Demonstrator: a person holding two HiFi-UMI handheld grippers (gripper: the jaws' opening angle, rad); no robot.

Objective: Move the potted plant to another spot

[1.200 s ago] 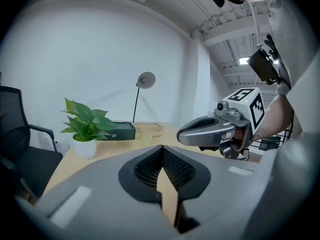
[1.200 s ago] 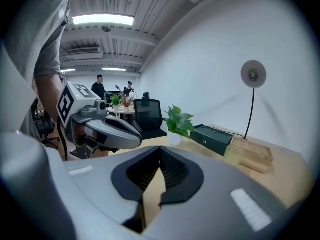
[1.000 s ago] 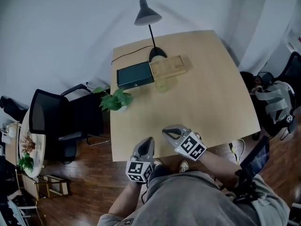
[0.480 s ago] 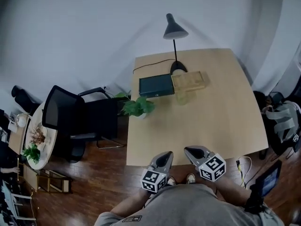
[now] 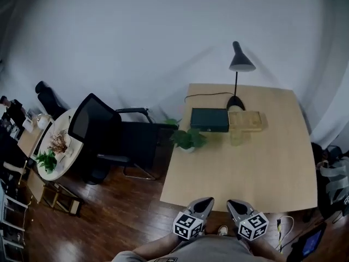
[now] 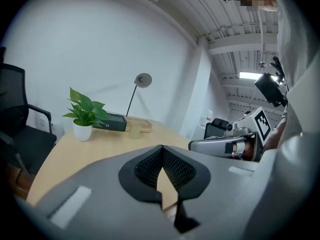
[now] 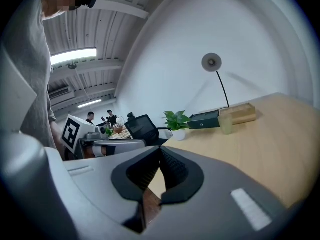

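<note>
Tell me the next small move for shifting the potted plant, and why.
Probably reach the left gripper forward across the table toward the potted plant. Both it and the right gripper sit shut and empty at the near edge, while the plant stands untouched by the table's left edge, on the left gripper's side.

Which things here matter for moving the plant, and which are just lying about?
In the job: potted plant, the table it stands on, left gripper and right gripper, both shut and empty.
Just lying about: desk lamp, dark box, wooden tray, cup, office chair.
</note>
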